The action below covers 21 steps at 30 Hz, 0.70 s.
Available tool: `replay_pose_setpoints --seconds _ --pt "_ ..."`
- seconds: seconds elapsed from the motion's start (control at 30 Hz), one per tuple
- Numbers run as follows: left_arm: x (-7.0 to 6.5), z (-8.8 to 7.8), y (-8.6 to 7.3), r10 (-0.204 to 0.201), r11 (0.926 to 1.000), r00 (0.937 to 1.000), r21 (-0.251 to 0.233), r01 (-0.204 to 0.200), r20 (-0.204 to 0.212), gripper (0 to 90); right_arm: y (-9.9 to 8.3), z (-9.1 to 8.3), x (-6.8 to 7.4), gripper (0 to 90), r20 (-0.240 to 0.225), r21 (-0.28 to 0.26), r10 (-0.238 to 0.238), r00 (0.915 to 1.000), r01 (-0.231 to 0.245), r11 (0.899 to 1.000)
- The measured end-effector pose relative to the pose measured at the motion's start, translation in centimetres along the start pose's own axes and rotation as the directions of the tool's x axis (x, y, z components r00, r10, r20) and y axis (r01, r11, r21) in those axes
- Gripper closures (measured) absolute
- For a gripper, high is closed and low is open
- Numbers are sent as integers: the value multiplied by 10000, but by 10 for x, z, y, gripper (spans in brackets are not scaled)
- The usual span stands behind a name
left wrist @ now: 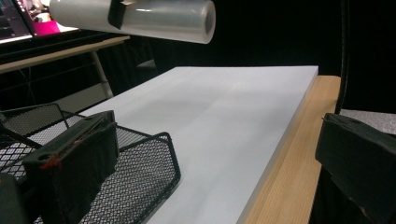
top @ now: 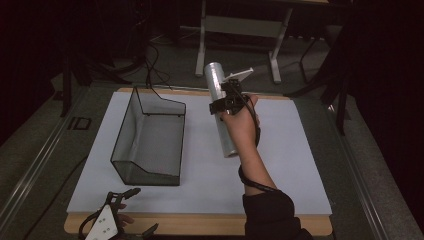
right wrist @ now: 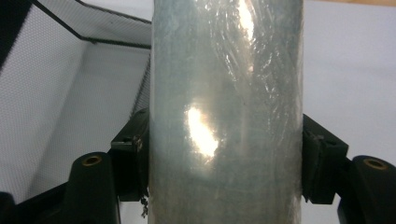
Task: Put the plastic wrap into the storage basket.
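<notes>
A long roll of clear plastic film (top: 214,78) hangs tilted in the air over the white board (top: 290,150), right of the black mesh basket (top: 150,145). My right gripper (top: 223,100) is shut across the roll's middle. In the right gripper view both black pads (right wrist: 133,154) press the shiny roll (right wrist: 224,93) from either side, with the basket (right wrist: 70,70) behind at the left. My left gripper (top: 139,212) rests at the table's front left edge, jaws wide apart and nothing between them. In the left gripper view (left wrist: 210,168) the roll (left wrist: 154,18) floats at the top, above the basket (left wrist: 144,172).
The white board lies on a wooden table whose bare strip (top: 200,223) shows along the front. The basket stands on the board's left half with its low side toward the front. A desk frame (top: 240,25) stands on the floor behind the table.
</notes>
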<state>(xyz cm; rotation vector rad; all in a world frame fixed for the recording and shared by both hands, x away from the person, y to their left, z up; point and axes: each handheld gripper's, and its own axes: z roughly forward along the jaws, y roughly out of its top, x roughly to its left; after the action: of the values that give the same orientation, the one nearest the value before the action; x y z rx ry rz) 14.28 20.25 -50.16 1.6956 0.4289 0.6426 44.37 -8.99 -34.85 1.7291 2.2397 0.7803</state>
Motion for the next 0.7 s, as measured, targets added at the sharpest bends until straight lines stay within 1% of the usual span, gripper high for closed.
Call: replay_pose_setpoints --seconds 0.07,0.17,0.23,0.33,0.4,0.47,0.53,0.7 --pt "0 0 0 14 10000 10000 -32 -14 -22 0 2 1 7 327 -37 -135 147 9999 -147 9998" --pt "-1 -1 1 40 10000 10000 -41 -40 -30 0 5 3 17 326 -280 -370 310 9991 -320 9988" --pt "-1 -1 1 44 10000 10000 -30 -44 -19 0 7 7 26 327 -418 -441 342 9985 -360 9984" --pt "-2 -1 2 102 9999 9999 -35 -102 8 0 9 15 39 326 -636 -411 365 9973 -391 9984" --pt "-3 -2 2 144 9999 9999 -65 -144 26 0 10 22 47 326 -691 -413 335 9970 -364 9985" --pt "-3 -3 2 96 9999 10000 -128 -95 23 0 11 28 54 327 -749 -436 380 9965 -413 9982" --pt "-3 -5 2 92 9999 10000 -139 -92 26 0 12 33 60 327 -755 -495 372 9964 -410 9979" --pt "-2 -6 3 109 9997 9999 -205 -108 21 0 14 44 73 327 -829 -743 531 9951 -593 9955"
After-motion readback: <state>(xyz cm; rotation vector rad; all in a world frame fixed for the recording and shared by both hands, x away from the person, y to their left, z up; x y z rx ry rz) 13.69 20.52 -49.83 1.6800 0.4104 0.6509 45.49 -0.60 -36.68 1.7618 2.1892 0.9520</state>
